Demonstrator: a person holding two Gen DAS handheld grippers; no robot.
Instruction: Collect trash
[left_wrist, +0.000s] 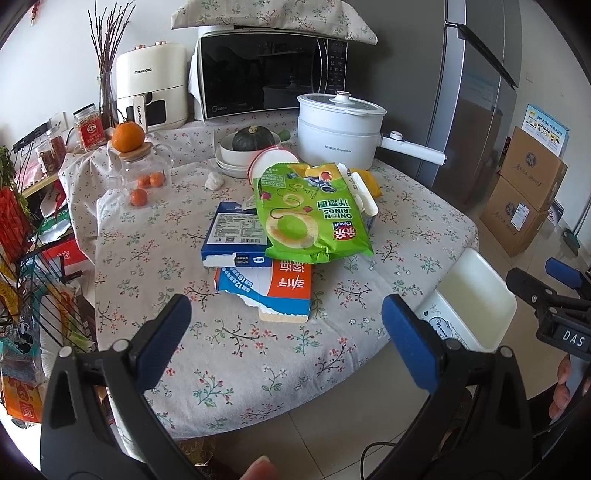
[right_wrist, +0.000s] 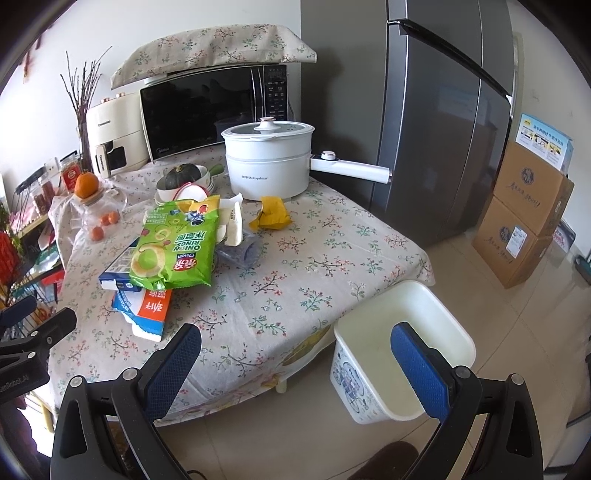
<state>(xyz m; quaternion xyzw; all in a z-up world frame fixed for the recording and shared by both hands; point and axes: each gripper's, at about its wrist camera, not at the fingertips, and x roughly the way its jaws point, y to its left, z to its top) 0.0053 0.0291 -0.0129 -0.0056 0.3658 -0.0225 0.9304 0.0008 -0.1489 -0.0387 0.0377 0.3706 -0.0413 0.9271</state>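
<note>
The tablecloth (left_wrist: 229, 332) is matt woven cloth with a floral print. The green snack bag (left_wrist: 314, 218) at 12 o'clock of the left view is glossy plastic film. The cartons (left_wrist: 236, 236) beneath it are smooth printed cardboard with torn edges. The bin (right_wrist: 402, 332) at 5 o'clock of the right view is smooth white plastic. The gripper pads (right_wrist: 173, 365) are blue textured rubber on matt black plastic arms. The fridge (right_wrist: 443, 122) is brushed grey metal.

blue carton (left_wrist: 236, 236) half under snack bag (left_wrist: 314, 218)
</note>
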